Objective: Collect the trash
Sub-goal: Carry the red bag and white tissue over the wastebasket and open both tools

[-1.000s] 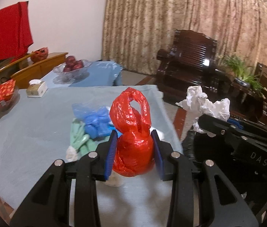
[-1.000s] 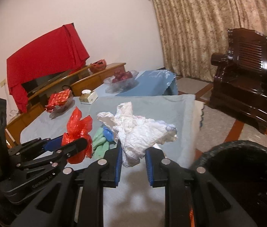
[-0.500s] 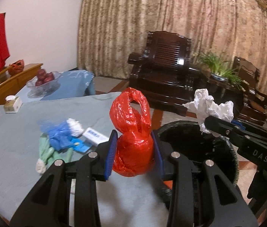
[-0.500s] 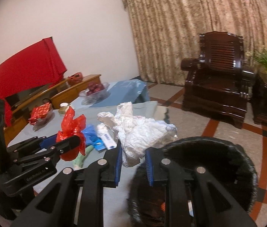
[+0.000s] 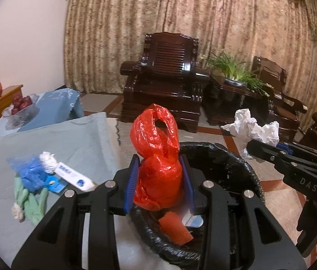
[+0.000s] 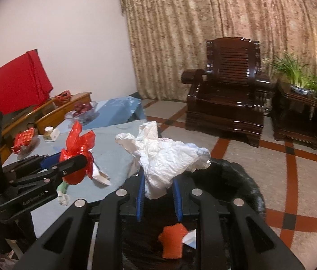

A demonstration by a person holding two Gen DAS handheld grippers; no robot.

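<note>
— Over the bin (image 5: 243,168), at its rim's 9 o'clock side, what's the left gripper (image 5: 159,181) doing?

— Clamped on the red bag (image 5: 158,157), blue pads pressing its lower bulge, knotted loop upright above. The table (image 5: 79,139) edge lies just left of the rim.

— And the right gripper (image 6: 159,192)?

— Closed on the white paper (image 6: 165,155), which spills above the fingers, over the bin's (image 6: 243,180) near edge. Floor (image 6: 293,168) stands open from 12 to 3 o'clock, chair (image 6: 228,90) well beyond.

— Inside the bin?

— An orange scrap (image 6: 171,240) and a pale piece (image 6: 191,239) beside it; the gripper frame cuts off the rest, and the depths are too dark to read.

— Left on the table?

— At 9 o'clock, a blue wad (image 5: 32,175), green gloves (image 5: 32,202), a white tube (image 5: 75,176). Its near end is hidden behind the left gripper.
</note>
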